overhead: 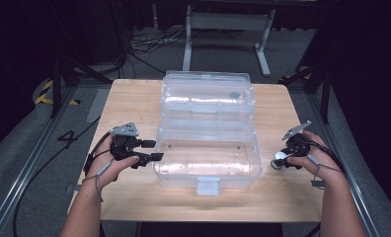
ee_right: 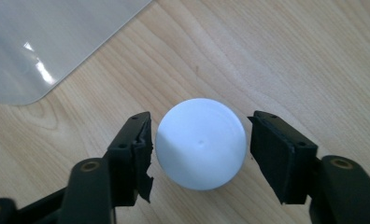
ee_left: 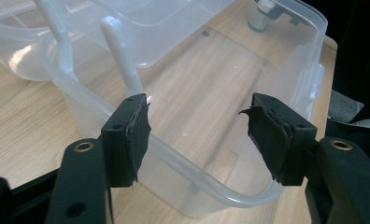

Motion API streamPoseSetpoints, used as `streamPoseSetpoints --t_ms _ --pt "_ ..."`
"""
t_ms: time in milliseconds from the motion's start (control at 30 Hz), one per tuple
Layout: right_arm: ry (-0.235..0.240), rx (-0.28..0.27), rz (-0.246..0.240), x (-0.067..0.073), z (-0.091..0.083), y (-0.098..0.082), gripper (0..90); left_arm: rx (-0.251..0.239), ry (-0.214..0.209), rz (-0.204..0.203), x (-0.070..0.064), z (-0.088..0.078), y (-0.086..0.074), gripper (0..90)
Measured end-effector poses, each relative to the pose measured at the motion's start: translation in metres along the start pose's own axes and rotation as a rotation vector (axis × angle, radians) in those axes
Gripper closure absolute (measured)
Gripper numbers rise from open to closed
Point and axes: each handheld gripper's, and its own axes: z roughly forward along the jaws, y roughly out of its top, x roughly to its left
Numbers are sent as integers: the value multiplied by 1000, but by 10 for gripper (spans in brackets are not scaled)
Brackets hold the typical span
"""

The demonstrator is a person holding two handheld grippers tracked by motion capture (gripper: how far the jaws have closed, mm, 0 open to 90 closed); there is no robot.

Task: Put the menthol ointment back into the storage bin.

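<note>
A clear plastic box [overhead: 206, 177] stands open in the middle of the wooden table [overhead: 134, 98], its lid [overhead: 208, 96] laid back behind it. My left gripper [overhead: 156, 150] is at the box's left end. In the left gripper view its jaws [ee_left: 197, 133] stand wide on either side of the curved rim [ee_left: 211, 179], and neither pad presses on it. A small bottle with a round white cap [ee_right: 202, 135] stands on the table to the right of the box. My right gripper [ee_right: 199, 142] hangs over it with a jaw on each side and a gap at both pads.
The box's white latch [overhead: 208, 186] faces the near table edge. A clear corner of the box [ee_right: 43, 42] lies just beyond the bottle in the right gripper view. Cables [overhead: 149, 44] and a metal frame [overhead: 228, 29] are on the floor behind the table.
</note>
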Motion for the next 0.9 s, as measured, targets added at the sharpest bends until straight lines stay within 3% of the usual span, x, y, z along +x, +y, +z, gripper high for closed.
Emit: streamPoseSetpoints --t_ms 200,567,900 --pt "0 18 -4 0 1 0 490 11 8 12 0 1 0 376" --pt "13 20 8 -1 0 1 502 16 20 17 2 -1 -2 380" --pt "45 -29 -46 3 -19 10 502 17 30 15 3 -3 -3 384"
